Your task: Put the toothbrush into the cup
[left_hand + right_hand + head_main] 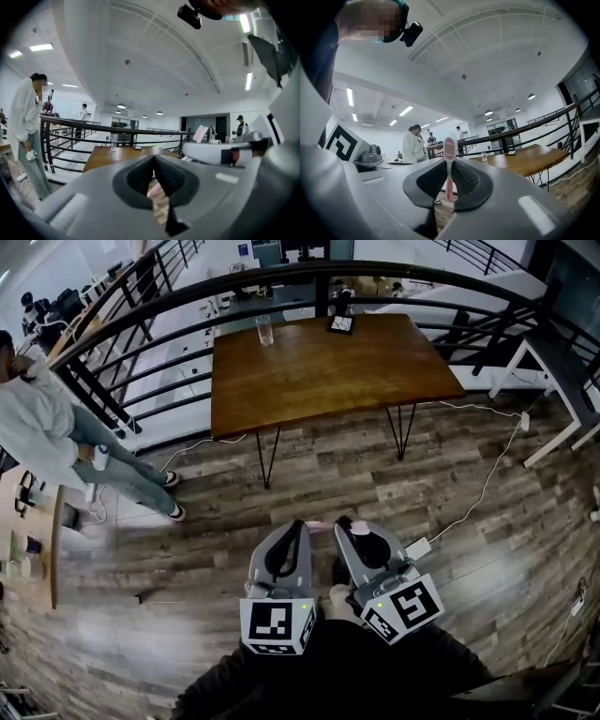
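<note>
While the right gripper (449, 164) pinches the half-hidden toothbrush (449, 147), the left gripper (154, 157) is pressed together; the tiny cup (265, 331) sits at 12 o'clock.

Wooden table (319, 381) on dark hairpin legs, standing on plank floor (375, 493). Two things on top, both at the far edge: glass cup (265, 331) upright at 11 o'clock, black-and-white marker tile (341, 324) at 12 o'clock, well apart. White cable (487, 486) trails over the floor at the table's 4 o'clock.
</note>
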